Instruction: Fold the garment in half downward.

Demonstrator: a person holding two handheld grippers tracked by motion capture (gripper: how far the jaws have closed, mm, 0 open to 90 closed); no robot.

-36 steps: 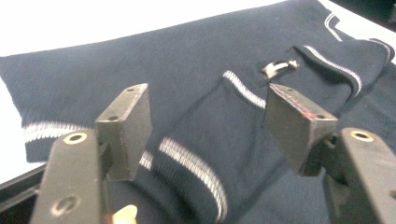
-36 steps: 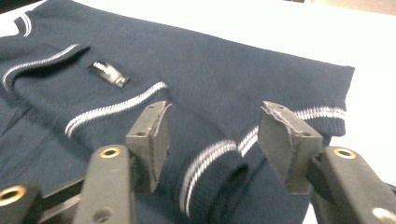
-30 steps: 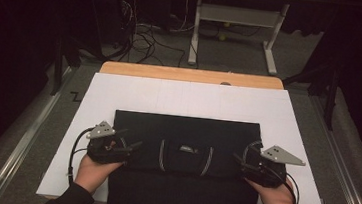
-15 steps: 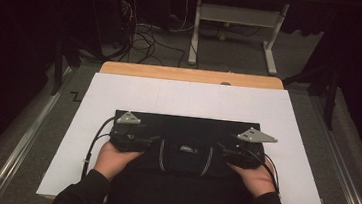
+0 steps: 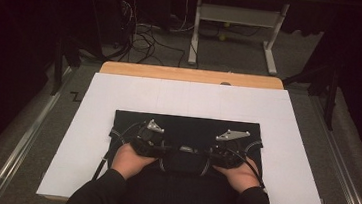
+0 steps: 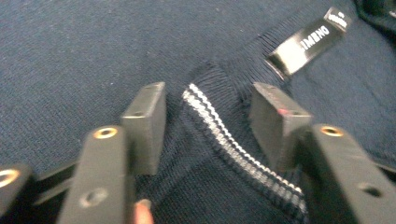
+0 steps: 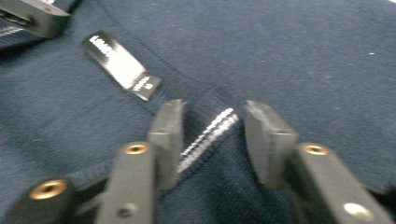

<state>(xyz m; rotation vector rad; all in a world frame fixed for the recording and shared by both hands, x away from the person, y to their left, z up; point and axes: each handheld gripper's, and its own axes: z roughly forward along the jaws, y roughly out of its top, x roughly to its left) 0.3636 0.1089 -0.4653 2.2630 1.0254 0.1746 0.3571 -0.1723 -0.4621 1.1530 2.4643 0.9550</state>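
High view: a dark navy sweater (image 5: 186,132) lies flat on the white-covered desk (image 5: 93,108), collar toward the person. The left hand-held gripper (image 6: 208,116) and the right hand-held gripper (image 7: 212,126) each straddle the striped collar rib (image 6: 224,135) either side of the neck label (image 7: 122,64), jaws spread, nothing pinched yet. Judging by this, the garment is laid out but the grasp remains undone; any lifting or folding is still ahead.

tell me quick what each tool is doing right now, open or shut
Left tool: open, jaws straddling the striped collar of the dark garment.
Right tool: open, jaws either side of the same collar.
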